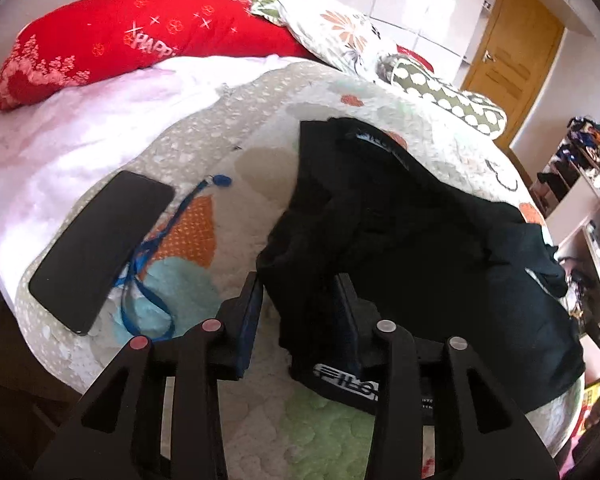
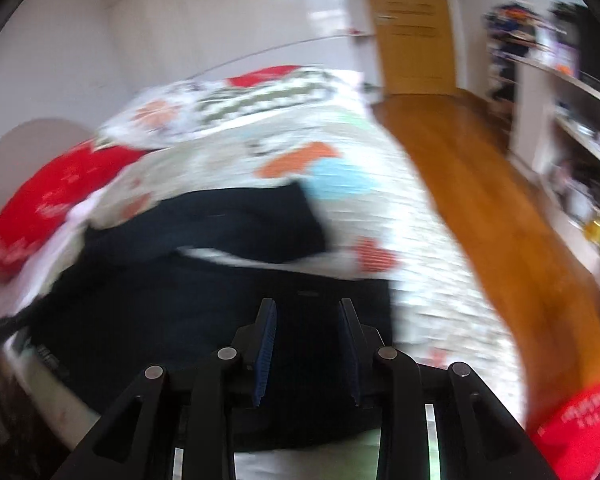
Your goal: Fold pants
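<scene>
Left wrist, black pants [image 1: 420,240], quilted bed [image 1: 220,152]

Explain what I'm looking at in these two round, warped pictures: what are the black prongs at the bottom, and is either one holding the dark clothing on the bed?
There is no robot arm. A person carries a two-finger gripper in each hand, and each gripper has a wide-angle camera looking along its fingers, which is why the pictures bulge.

The left gripper shows in the sharper picture. The black pants lie crumpled on the patterned quilt. A fold of them sits between its fingers, but the jaws stand apart and do not pinch it.

The right gripper shows in the blurred picture, above the same pants. Its jaws are apart too, gripping nothing.

Also on the bed: a dark phone, a blue lanyard and a red pillow.
</scene>
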### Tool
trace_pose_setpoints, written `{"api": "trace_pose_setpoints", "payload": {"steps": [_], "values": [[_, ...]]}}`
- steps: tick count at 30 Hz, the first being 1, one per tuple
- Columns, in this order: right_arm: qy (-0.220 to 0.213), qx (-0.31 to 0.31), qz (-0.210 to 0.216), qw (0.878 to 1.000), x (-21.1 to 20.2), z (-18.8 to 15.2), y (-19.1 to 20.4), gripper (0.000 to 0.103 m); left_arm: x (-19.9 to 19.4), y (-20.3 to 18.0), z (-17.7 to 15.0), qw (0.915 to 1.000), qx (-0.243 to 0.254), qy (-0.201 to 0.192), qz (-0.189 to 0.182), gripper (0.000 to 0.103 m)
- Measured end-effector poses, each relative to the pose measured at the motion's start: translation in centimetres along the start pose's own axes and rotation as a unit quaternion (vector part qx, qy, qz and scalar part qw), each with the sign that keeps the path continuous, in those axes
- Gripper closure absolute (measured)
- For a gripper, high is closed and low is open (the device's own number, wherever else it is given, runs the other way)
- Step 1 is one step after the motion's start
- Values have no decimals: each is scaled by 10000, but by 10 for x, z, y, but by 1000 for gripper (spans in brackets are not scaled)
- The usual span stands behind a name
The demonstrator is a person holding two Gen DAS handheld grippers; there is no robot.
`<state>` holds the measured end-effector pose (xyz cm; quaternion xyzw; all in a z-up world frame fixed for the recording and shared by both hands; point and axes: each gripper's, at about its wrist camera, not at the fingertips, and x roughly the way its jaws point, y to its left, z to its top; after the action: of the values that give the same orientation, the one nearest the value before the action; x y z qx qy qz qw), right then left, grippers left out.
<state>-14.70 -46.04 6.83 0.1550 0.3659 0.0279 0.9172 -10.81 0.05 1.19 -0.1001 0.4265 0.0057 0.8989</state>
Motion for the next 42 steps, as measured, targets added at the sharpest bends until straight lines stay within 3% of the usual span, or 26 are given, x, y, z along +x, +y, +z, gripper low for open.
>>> {"api": "trace_pose_setpoints", "payload": {"steps": [3, 5, 8, 11, 12, 13, 14, 18, 22, 26, 30, 33, 37, 38, 39, 41, 42], "values": [[385, -165, 449, 9981, 33, -14, 22, 71, 24, 4, -10, 9992, 9, 377, 114, 66], [849, -299, 380, 9952, 63, -26, 28, 66, 39, 10, -17, 9983, -32, 575, 14, 64], [733, -552, 292, 9954, 59, -20, 37, 61, 31, 13, -6, 9981, 50, 605, -92, 63], [575, -544, 429, 9959, 53, 0, 38, 60, 14, 20, 19, 9993, -74, 363, -85, 60], [491, -573, 409, 9963, 50, 4, 37, 57, 9, 20, 28, 9995, -103, 265, -134, 54], [402, -608, 375, 9966, 52, 11, 37, 55, 5, 20, 40, 9995, -154, 136, -250, 33], [338, -627, 334, 9969, 53, 17, 37, 55, 2, 19, 51, 9989, -227, 28, -402, 21], [354, -460, 329, 9978, 63, 37, 36, 55, 12, 3, 87, 9948, -358, 153, -944, 21], [280, -215, 422, 9985, 61, 51, 33, 55, 50, -27, 115, 9914, -422, 511, -1128, 21], [179, 148, 182, 9996, 57, 72, 16, 54, 88, -59, 130, 9906, -395, 756, -1073, 21], [184, 47, 60, 9998, 71, 97, 8, 44, 119, -80, 135, 9907, -300, 1010, -866, 21], [343, 29, -112, 9993, 90, 108, -5, 37, 136, -88, 139, 9914, -238, 1088, -683, 21], [796, 78, -258, 9965, 135, 111, -23, 36, 165, -94, 139, 9879, -237, 1387, -659, 21], [901, 52, -178, 9958, 145, 109, -24, 48, 171, -94, 139, 9868, -237, 1443, -698, 25], [880, -13, -108, 9961, 151, 107, -24, 71, 176, -94, 138, 9869, -221, 1454, -661, 33], [667, -4, 0, 9978, 148, 110, -22, 86, 179, -95, 139, 9896, -106, 1378, -391, 84], [546, 24, 84, 9985, 143, 114, -21, 88, 177, -93, 142, 9897, -139, 1358, -437, 86]]}}
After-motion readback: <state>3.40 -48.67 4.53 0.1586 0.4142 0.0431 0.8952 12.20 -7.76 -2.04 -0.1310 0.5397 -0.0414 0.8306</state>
